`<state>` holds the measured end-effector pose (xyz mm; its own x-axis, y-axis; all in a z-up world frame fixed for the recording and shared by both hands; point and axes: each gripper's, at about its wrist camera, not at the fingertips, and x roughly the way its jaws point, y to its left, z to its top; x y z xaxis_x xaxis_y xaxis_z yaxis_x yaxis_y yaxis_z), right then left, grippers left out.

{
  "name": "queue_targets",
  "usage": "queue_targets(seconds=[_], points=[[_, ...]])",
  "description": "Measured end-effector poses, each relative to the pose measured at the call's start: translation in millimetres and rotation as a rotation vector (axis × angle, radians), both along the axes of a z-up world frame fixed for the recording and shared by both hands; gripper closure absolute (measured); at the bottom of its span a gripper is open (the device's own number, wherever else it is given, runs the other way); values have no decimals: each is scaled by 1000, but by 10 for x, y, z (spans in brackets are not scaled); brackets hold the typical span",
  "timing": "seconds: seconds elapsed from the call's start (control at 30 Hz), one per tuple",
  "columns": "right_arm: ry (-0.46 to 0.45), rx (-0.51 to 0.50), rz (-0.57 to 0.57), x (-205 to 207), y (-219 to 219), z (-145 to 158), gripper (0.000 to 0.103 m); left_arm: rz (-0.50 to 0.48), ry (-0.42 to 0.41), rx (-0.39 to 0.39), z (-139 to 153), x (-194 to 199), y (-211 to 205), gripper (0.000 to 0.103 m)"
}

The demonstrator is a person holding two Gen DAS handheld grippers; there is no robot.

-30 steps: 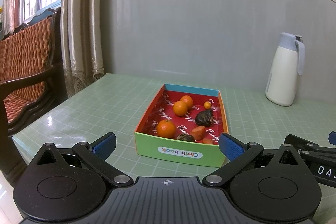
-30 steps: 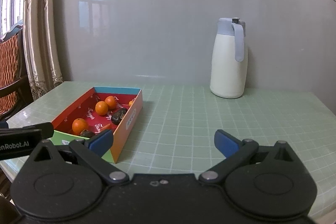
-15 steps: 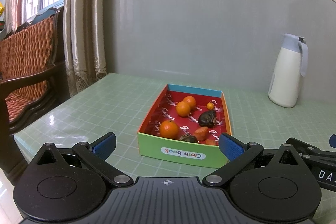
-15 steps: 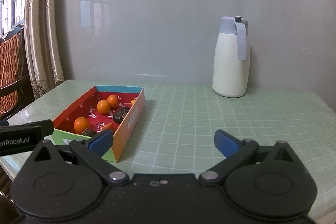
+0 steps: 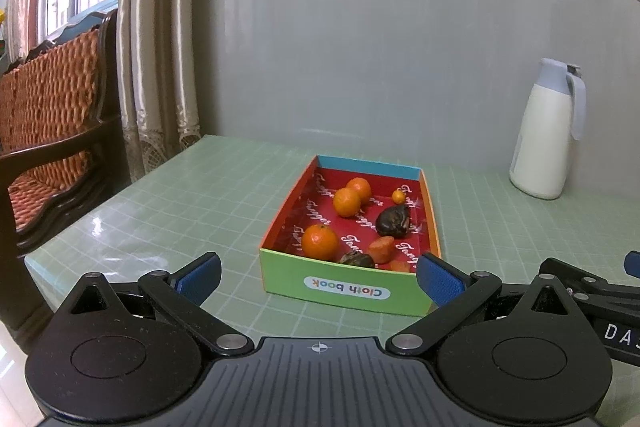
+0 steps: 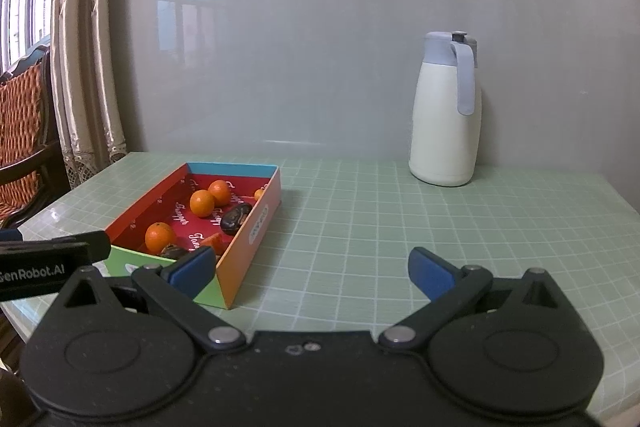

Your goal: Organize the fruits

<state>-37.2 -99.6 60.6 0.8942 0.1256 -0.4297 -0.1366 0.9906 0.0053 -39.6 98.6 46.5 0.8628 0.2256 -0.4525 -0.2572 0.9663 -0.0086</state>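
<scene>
A colourful cardboard box [image 5: 348, 291] with a red inside stands on the green table [image 5: 180, 203]. It holds three oranges, the nearest at front left [image 5: 320, 242], a tiny orange fruit [image 5: 398, 195], a dark fruit [image 5: 393, 221] and small reddish pieces [image 5: 381, 249]. My left gripper [image 5: 318, 277] is open and empty, just in front of the box. My right gripper [image 6: 312, 269] is open and empty, to the right of the box [image 6: 248, 239], over bare table.
A white jug with a blue-grey lid [image 6: 447, 111] stands at the back right by the grey wall. A wooden chair with an orange woven seat [image 5: 44, 131] and curtains [image 5: 156, 47] are at the left, past the table edge.
Both views have shifted a little to the right and closer to the box. Both grippers stay open and empty.
</scene>
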Motion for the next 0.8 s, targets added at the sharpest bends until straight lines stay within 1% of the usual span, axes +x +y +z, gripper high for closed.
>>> queue_targets(seconds=[0.27,0.47,0.8], points=[[-9,1,10,-10,20,12,0,7,21,1,-15,27,19,0],[-14,-6,13,-15,38,18,0,-9,23,-19,-23,45,43,0],[-14,-1,-3,17,11,0,0,-39,-28,-33,-4,25,15,1]])
